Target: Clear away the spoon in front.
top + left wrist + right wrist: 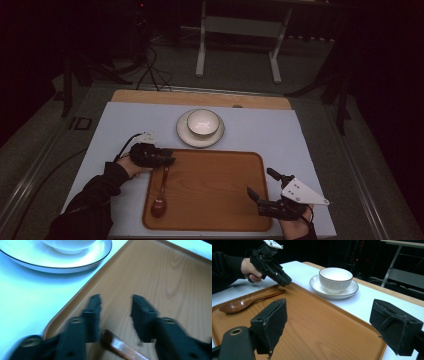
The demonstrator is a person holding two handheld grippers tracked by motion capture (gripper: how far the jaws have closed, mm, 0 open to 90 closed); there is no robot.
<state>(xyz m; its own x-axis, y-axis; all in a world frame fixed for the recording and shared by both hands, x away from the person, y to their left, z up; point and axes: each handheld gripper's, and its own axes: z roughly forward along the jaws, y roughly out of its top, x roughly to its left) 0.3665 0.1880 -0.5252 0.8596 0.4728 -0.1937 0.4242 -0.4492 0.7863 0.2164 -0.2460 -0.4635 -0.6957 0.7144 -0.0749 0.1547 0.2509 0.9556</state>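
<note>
Working at: the bench (100, 130), with a white mat over it, under dim light.
Tray: a wooden tray (215, 200) lay on the near half of the bench, bare but for one thing.
Plate and bowl: a white plate (182, 132) stood just beyond the tray's far edge, carrying a white bowl (203, 122), which looked empty.
My left gripper: my left gripper (167, 159) hung over the tray's far left corner. In the left gripper view its jaws stood part open, astride the tip of the spoon's handle, and the pads did not seem to press on it.
My right gripper: my right gripper (260, 184) waited at the tray's near right corner, jaws wide apart, nothing between them.
Spoon: the dark wooden spoon (161, 192) lay flat along the tray's left side, bowl end toward me, handle end under my left gripper.
Progress: I judged the pick-up barely begun; the grasp was lined up but not closed. Gripping, lifting and placing the spoon all remained.
</note>
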